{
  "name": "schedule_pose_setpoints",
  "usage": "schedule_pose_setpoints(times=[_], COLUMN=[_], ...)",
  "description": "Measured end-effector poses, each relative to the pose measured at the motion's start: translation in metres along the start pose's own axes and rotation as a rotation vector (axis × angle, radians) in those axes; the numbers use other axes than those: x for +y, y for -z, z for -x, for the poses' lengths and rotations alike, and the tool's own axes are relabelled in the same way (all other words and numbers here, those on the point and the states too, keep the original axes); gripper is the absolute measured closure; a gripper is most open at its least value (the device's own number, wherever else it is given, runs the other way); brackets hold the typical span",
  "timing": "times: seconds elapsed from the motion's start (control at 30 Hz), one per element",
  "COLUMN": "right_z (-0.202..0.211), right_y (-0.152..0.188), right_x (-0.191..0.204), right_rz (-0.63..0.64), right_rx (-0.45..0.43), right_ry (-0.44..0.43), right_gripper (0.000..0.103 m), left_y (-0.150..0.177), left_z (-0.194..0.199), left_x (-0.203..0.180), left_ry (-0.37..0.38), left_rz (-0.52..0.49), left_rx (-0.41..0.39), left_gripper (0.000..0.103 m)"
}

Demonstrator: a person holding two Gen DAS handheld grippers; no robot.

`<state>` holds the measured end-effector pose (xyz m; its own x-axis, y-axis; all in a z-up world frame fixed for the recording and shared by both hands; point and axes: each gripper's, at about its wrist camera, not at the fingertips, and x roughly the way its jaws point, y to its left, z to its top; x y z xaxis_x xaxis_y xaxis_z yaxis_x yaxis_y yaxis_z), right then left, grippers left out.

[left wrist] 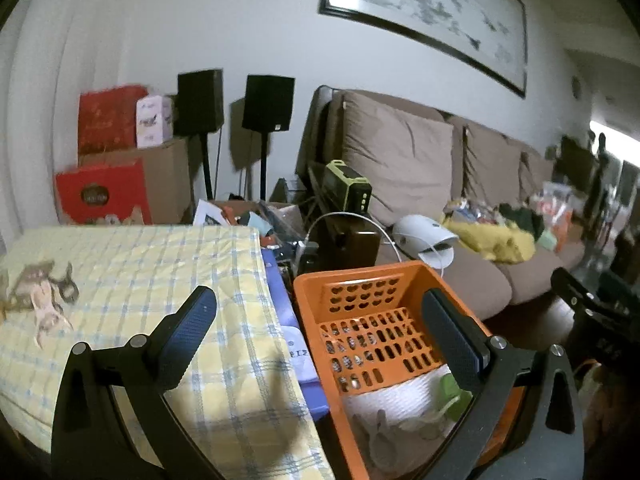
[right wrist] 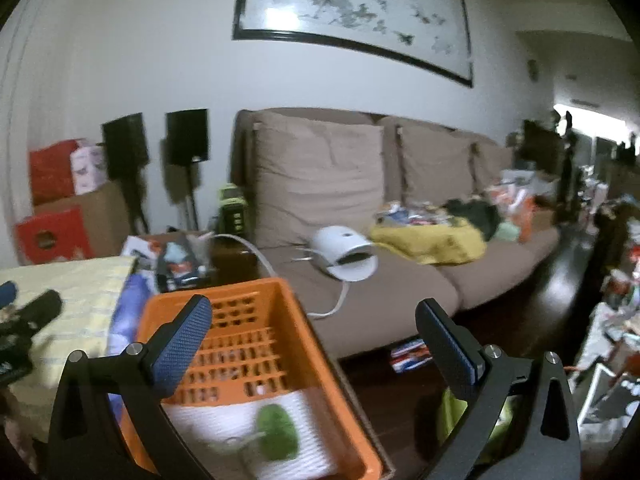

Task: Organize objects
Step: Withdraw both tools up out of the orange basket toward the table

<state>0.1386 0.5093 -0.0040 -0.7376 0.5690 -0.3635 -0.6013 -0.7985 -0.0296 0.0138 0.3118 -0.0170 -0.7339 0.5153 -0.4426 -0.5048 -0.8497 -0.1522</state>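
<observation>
Brown sofa [right wrist: 360, 280] mid-frame, white device [right wrist: 348, 254] on its seat, yellow cloth [right wrist: 432, 240] right of it. Framed painting [right wrist: 352, 12] top center. Two black speakers [left wrist: 236, 100] and red boxes [left wrist: 104, 160] at left.

An orange plastic basket [left wrist: 360, 300] with heart-shaped and slotted cut-outs in its walls stands upright, just below and ahead of the left gripper [left wrist: 324, 332], whose right finger hangs over its inside. In it lies a white ribbed cloth [right wrist: 304, 412], and on that a fuzzy green item [right wrist: 278, 432] with a pale cord, blurred, below the right gripper [right wrist: 316, 344].
</observation>
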Motion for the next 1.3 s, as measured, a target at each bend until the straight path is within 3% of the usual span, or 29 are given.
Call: schedule_pose_setpoints(times=[0.1,0.17,0.27,0.37,0.57,0.73,0.87,1.03,1.23,1.3], right_z=[-0.001,0.005,0.020,0.026,0.022,0.016,0.018,0.018,0.016,0.017], right_y=[-0.002,0.001,0.006,0.004,0.000,0.002,0.002,0.002,0.001,0.000], right_x=[-0.006,-0.011,-0.017,-0.020,-0.017,-0.011,-0.004,0.000,-0.010,-0.015], right_rz=[-0.049,-0.084,-0.097,-0.112,-0.079,-0.074,-0.051,-0.033,-0.109,-0.139], right_rx=[0.000,-0.041,-0.150,-0.186,-0.139,-0.066,-0.057,-0.049,-0.031,-0.033], right_ry=[0.013,0.025,-0.009,-0.015,-0.063,-0.153,-0.180,-0.181,-0.226,-0.230], right_gripper=[0.000,0.000,0.000,0.000,0.000,0.000,0.000,0.000,0.000,0.000], left_y=[0.000,-0.001,0.001,0.002,-0.003,-0.008,-0.012,-0.018,-0.025,-0.029], left_z=[0.001,0.004,0.008,0.012,0.013,0.015,0.023,0.034,0.058,0.063], left_x=[0.008,0.004,-0.013,-0.018,-0.010,0.006,0.017,0.035,0.059,0.065], left_ry=[0.033,0.007,-0.106,-0.085,-0.028,-0.001,-0.030,-0.009,-0.052,-0.029], left_rz=[0.031,-0.028,-0.196,-0.211,-0.131,-0.098,-0.129,-0.148,-0.220,-0.239], left_rx=[-0.003,-0.022,-0.070,-0.071,-0.048,-0.035,-0.061,-0.064,-0.084,-0.068], left_gripper=[0.000,0.000,0.000,0.000,0.000,0.000,0.000,0.000,0.000,0.000])
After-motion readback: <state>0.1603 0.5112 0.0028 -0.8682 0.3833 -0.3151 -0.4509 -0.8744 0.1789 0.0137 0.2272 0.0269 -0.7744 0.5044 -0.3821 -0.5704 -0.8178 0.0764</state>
